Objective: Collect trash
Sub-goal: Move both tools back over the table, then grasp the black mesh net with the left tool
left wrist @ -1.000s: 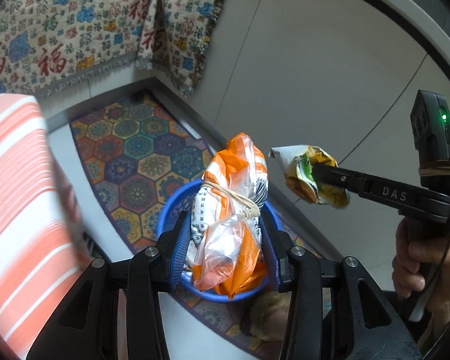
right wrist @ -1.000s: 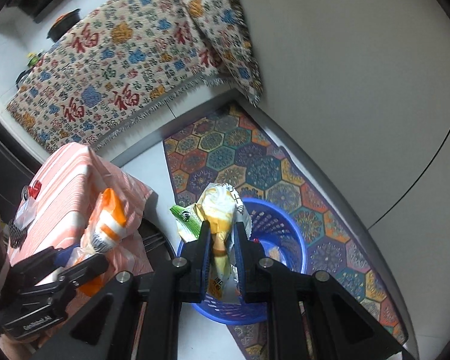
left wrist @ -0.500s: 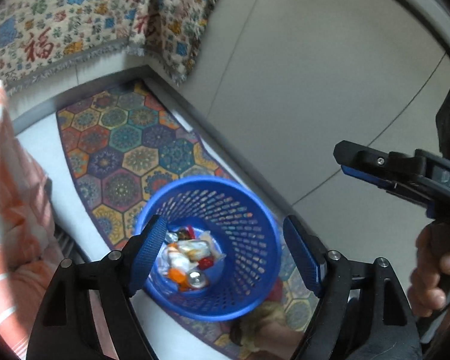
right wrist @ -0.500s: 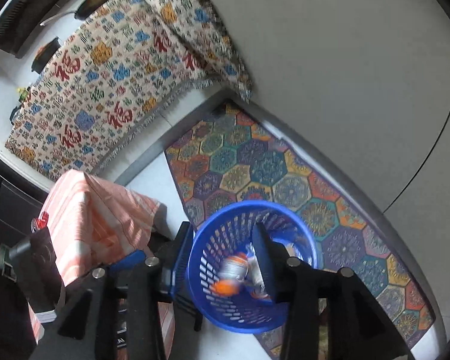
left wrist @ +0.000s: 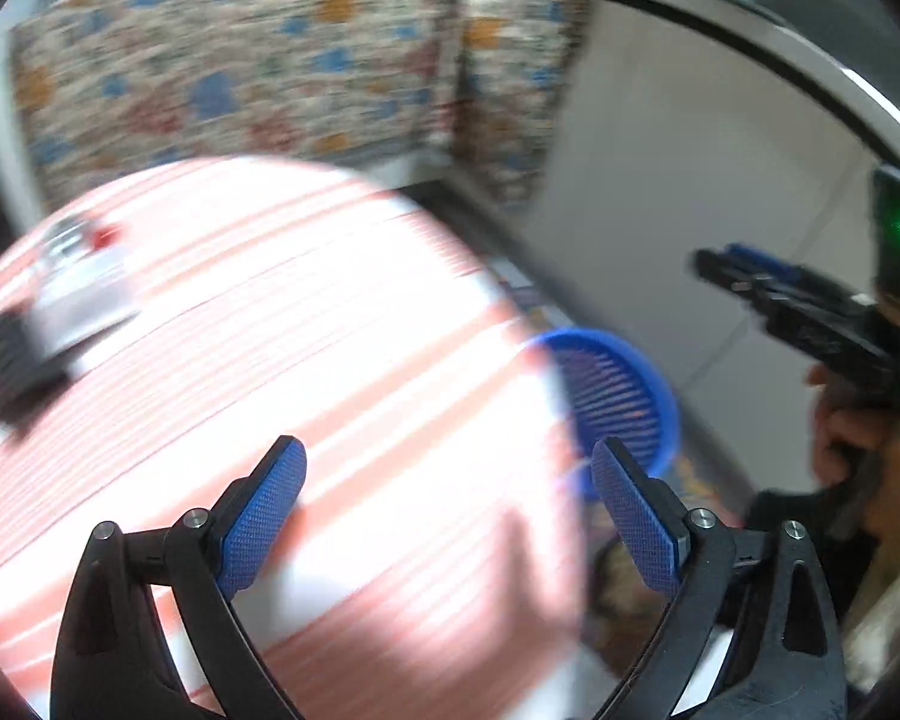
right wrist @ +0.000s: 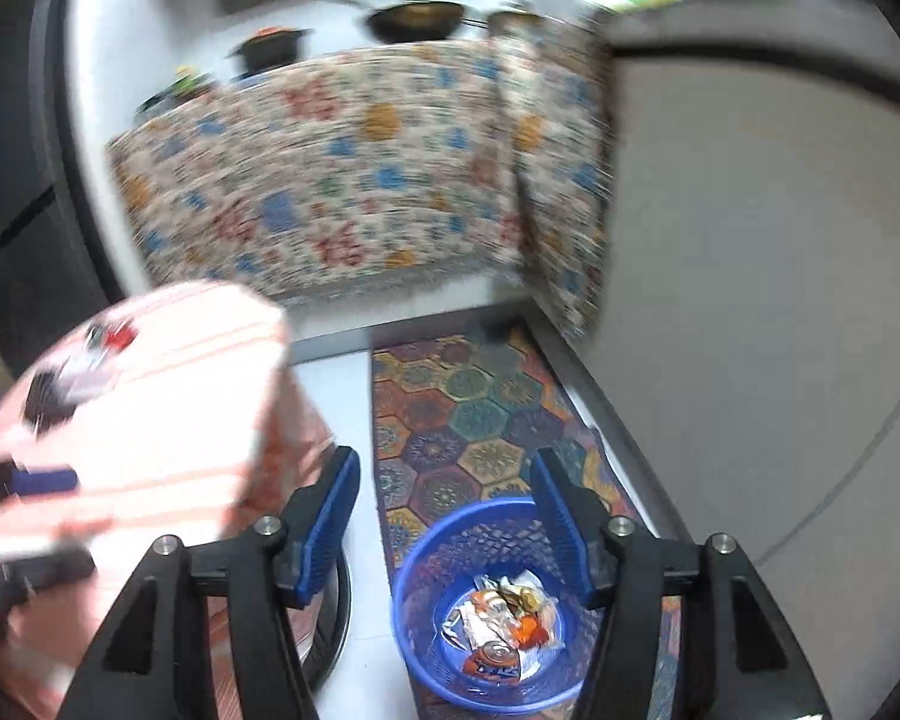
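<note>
A blue plastic basket (right wrist: 444,552) stands on the floor mat and holds crumpled wrappers and a can (right wrist: 501,624). My right gripper (right wrist: 444,516) is open and empty above the basket. My left gripper (left wrist: 447,504) is open and empty over the orange-striped table (left wrist: 240,360); the basket (left wrist: 615,396) shows past the table's right edge. Leftover trash (left wrist: 54,300), blurred, lies at the table's far left. The right gripper (left wrist: 750,282) shows at the right of the left wrist view.
A patterned hexagon mat (right wrist: 468,414) runs along the grey wall (right wrist: 750,300). A floral cloth (right wrist: 342,180) drapes the counter behind, with pans (right wrist: 417,18) on top. The left gripper (right wrist: 39,480) shows blurred over the striped table (right wrist: 150,420).
Both grippers opened and dropped their wrappers into the basket. The left gripper has swung left over the striped table. The right gripper has tilted up above the basket.
</note>
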The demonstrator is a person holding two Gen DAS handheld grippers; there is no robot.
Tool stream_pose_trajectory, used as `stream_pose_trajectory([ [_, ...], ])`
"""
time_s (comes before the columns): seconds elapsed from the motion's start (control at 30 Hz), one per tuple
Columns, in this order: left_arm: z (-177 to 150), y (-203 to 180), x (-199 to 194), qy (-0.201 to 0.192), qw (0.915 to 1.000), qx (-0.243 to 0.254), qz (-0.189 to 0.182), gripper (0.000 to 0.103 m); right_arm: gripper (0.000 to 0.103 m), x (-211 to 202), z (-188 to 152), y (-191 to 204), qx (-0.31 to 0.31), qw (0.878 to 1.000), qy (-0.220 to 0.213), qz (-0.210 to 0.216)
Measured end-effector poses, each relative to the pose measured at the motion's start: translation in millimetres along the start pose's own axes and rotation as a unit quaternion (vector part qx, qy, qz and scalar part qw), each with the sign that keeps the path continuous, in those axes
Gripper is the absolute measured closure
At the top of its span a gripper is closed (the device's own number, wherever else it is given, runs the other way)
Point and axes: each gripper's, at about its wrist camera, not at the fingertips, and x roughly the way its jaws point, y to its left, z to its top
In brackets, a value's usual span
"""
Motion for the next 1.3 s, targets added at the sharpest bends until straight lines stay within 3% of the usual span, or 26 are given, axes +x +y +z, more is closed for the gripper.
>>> stream_pose_trajectory([
  [0.1, -25.8, 53.6, -2.5, 0.022, 0.9977, -0.003, 0.064, 0.007, 0.04, -0.8, -4.5, 59.3, -0.042, 0.998, 0.012, 0.033],
  [0.23, -50.4, 127.4, -14.0, 0.026, 0.9919, -0.041, 0.117, 0.007, 0.04, 7.7, -13.8, 151.1, -0.083, 0.989, 0.056, 0.111],
  [0.33, -56.6, 169.5, -16.6, 0.03, 0.9886, -0.072, 0.129, 0.006, 0.04, 14.3, -21.8, 210.1, -0.124, 0.978, 0.081, 0.149],
  [0.5, -58.0, 201.0, -16.5, 0.018, 0.9869, -0.081, 0.138, 0.001, 0.04, 35.8, -29.7, 285.2, -0.184, 0.961, 0.119, 0.166],
  [0.7, -46.4, 207.3, -5.7, 0.017, 0.9876, -0.079, 0.135, 0.0, 0.036, 59.3, -28.7, 306.8, -0.185, 0.964, 0.124, 0.147],
  [0.97, -29.3, 222.1, 5.9, 0.014, 0.9852, -0.09, 0.145, 0.001, 0.017, 84.2, -15.2, 318.5, -0.166, 0.968, 0.13, 0.135],
  [1.17, -4.6, 225.7, 0.1, -0.042, 0.9872, -0.114, 0.104, 0.001, 0.017, 84.7, -15.2, 319.8, -0.166, 0.968, 0.131, 0.134],
  [1.3, 15.2, 229.9, 3.0, -0.059, 0.984, -0.129, 0.109, 0.003, 0.017, 84.4, -15.4, 319.9, -0.166, 0.968, 0.131, 0.134],
])
